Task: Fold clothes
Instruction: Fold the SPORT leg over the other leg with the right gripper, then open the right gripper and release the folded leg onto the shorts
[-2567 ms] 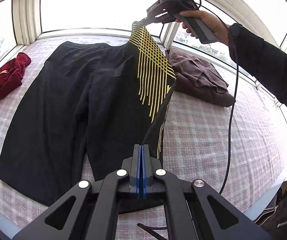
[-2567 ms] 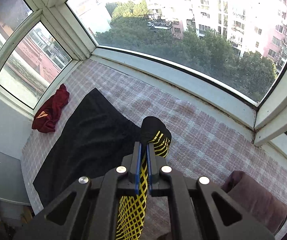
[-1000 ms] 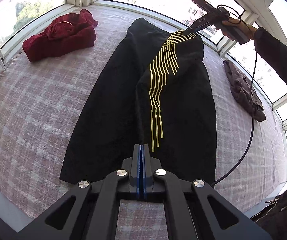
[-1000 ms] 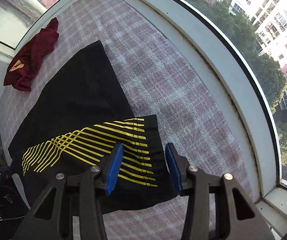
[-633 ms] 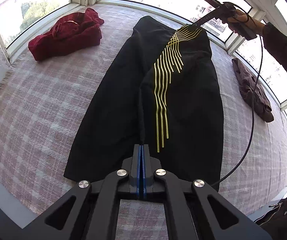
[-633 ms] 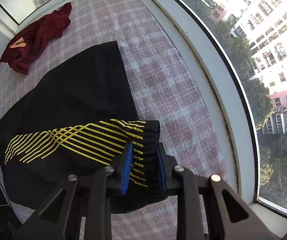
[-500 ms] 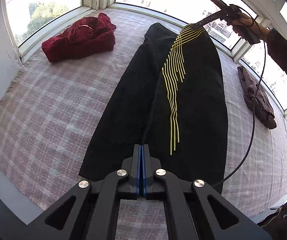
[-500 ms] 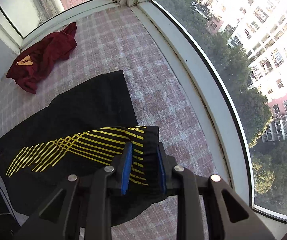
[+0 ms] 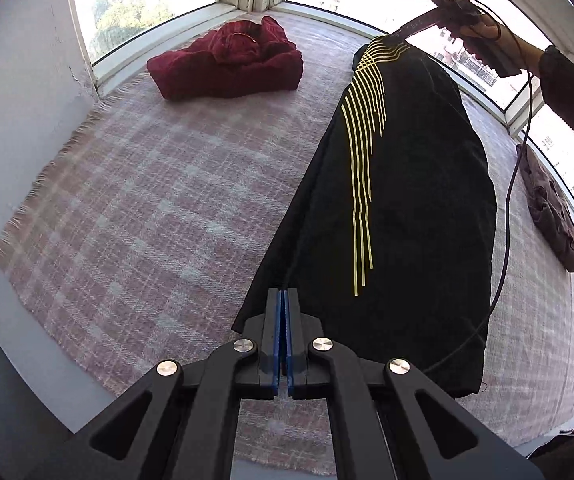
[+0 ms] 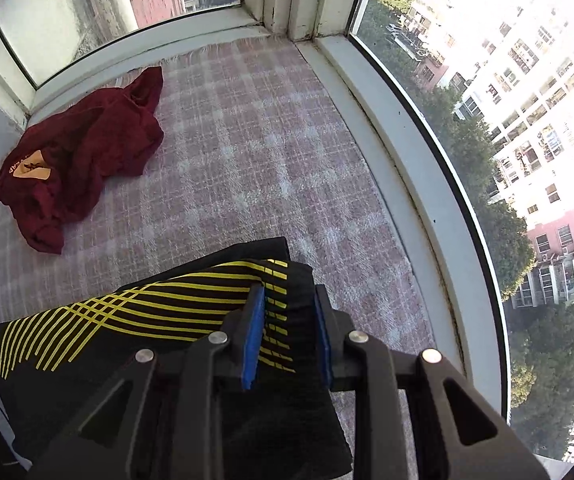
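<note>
Left gripper (image 9: 285, 308) pinching shut on the near hem of the black shorts (image 9: 415, 216), blue pads together with cloth between. Shorts stretching away folded lengthwise, yellow stripes on top, lying on the checked blanket (image 9: 147, 208). Blanket's fringed left edge ending just short of the grey wall; wide bare checks to the left of the shorts. Cable (image 9: 503, 248) hanging across the right side of the cloth. Further off, right gripper (image 10: 289, 320) clamping the bunched striped waistband, pads held apart by the cloth, lifting that end off the blanket close to the window sill (image 10: 419, 184). Red garment (image 9: 227, 64) heaped at the far left corner, well apart; brown garment (image 9: 553, 216) lying far right by the window. Compared with a second ago, right jaws now gripping instead of standing open, shorts shifted nearer the red heap.
</note>
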### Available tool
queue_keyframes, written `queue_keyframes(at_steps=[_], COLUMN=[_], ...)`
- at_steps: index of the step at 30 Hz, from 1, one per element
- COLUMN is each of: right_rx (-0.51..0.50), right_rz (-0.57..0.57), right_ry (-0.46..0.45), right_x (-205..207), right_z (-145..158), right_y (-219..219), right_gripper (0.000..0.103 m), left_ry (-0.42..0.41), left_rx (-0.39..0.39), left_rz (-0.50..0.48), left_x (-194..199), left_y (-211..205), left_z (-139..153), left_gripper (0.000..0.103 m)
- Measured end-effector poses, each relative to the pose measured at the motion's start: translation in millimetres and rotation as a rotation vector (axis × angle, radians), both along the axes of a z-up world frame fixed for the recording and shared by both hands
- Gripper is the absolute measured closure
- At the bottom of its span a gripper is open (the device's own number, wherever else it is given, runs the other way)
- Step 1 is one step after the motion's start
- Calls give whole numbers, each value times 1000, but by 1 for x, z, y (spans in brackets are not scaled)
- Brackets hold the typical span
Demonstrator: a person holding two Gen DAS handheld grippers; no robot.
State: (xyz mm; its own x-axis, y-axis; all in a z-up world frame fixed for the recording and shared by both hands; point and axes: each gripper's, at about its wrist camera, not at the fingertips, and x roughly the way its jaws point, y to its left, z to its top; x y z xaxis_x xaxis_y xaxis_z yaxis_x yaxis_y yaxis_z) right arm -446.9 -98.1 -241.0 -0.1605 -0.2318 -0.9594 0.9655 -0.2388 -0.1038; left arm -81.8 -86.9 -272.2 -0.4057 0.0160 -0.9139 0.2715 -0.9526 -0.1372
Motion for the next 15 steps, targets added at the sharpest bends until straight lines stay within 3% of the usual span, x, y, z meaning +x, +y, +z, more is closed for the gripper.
queue_keyframes(at_steps=[3, 7, 12, 15], right_rx=[28, 38, -36, -78], right_rz=[12, 30, -63, -96], right_ry=[94, 254, 345, 351], right_x=[11, 26, 38, 50], right_z=[-5, 2, 39, 69], right_y=[-2, 5, 24, 40], right_gripper=[76, 66, 65, 63], left_ry=[-17, 0, 12, 27], left_rx=[-52, -48, -52, -66], left_rz=[9, 27, 11, 5], left_x=[2, 8, 21, 30], left_y=[-2, -5, 4, 12], left_z=[-2, 6, 20, 32], left_gripper=[99, 99, 99, 99])
